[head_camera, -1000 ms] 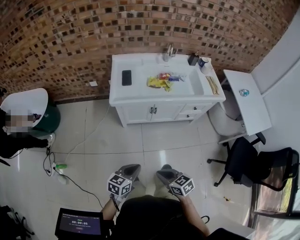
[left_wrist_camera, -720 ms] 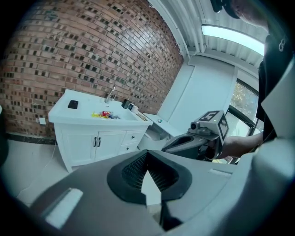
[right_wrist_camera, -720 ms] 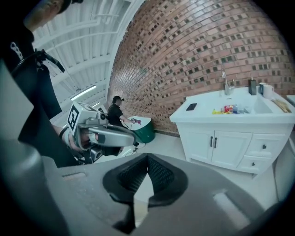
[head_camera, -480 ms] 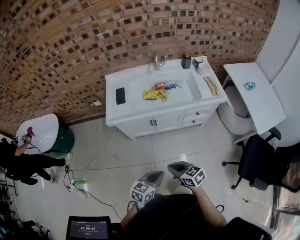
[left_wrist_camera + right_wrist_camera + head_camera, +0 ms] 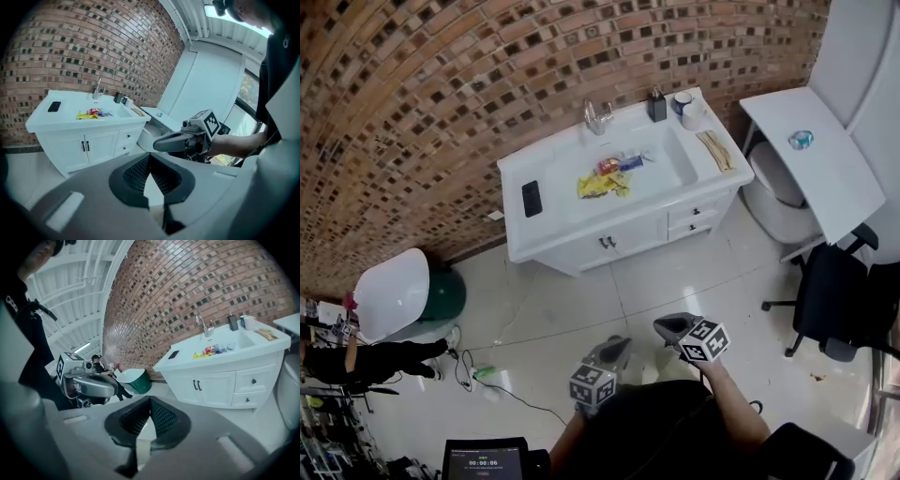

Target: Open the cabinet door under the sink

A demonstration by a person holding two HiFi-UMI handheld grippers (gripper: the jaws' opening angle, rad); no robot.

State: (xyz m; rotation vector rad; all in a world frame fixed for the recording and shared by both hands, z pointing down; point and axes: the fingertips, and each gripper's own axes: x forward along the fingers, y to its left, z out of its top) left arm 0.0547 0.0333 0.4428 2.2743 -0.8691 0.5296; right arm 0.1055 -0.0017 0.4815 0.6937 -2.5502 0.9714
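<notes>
- The left gripper (image 5: 616, 346) hangs low at the near side over the tiled floor (image 5: 675, 272). Its jaws are pressed together with nothing between them.
- The right gripper (image 5: 669, 325), just to its right, is likewise pinched closed and empty.
- The cabinet doors (image 5: 628, 234) under the sink (image 5: 661, 173) are closed, with their two dark handles (image 5: 606, 242) side by side. They are well apart from both grippers, at the far side against the brick wall (image 5: 441, 103).
- In the basin lie yellow wrappers (image 5: 598, 185), and a black phone (image 5: 531, 198) rests on the counter's left.

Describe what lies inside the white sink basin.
A yellow wrapper with smaller red and blue wrappers beside it. The basin floor beneath them is covered and cannot be seen.
</notes>
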